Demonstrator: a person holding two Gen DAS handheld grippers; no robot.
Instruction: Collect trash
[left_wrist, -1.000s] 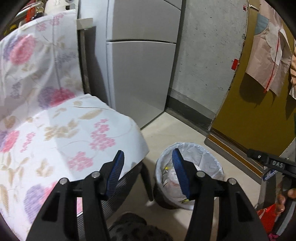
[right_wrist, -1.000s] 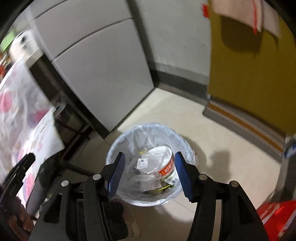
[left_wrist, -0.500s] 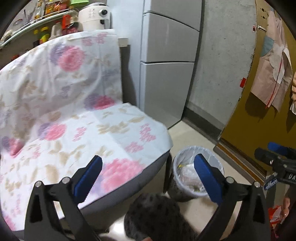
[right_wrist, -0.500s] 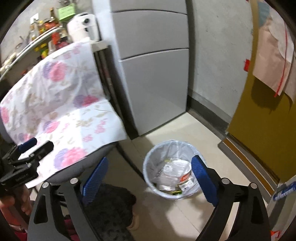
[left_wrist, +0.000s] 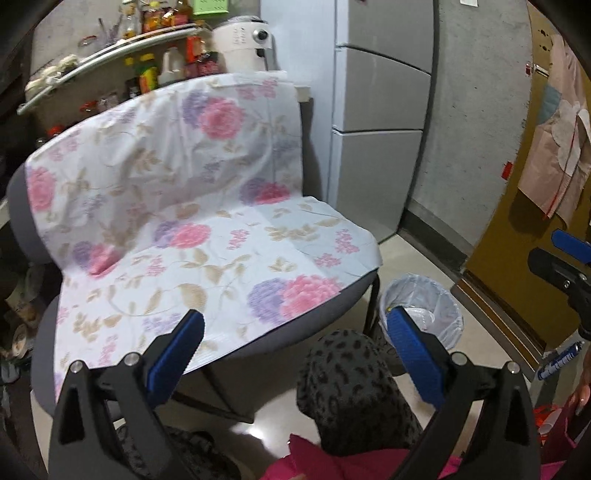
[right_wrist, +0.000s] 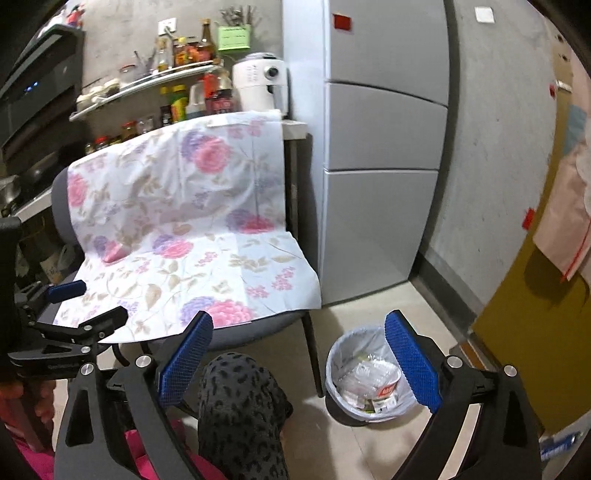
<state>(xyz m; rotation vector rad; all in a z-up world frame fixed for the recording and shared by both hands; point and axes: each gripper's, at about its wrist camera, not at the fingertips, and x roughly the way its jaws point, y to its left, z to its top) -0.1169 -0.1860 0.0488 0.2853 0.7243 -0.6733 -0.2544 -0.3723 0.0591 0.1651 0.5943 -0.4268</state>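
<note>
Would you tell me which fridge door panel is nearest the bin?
The lowest fridge panel, reaching almost to the floor behind the lined trash bin; the other panels stack above it.

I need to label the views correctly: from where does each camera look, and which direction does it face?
Left wrist: on the left gripper, looking down over the chair; a knee shows, jaws open.
Right wrist: on the right gripper, facing the trash bin; a knee shows, jaws open.
Shared: chair, trash bin, fridge.
</note>
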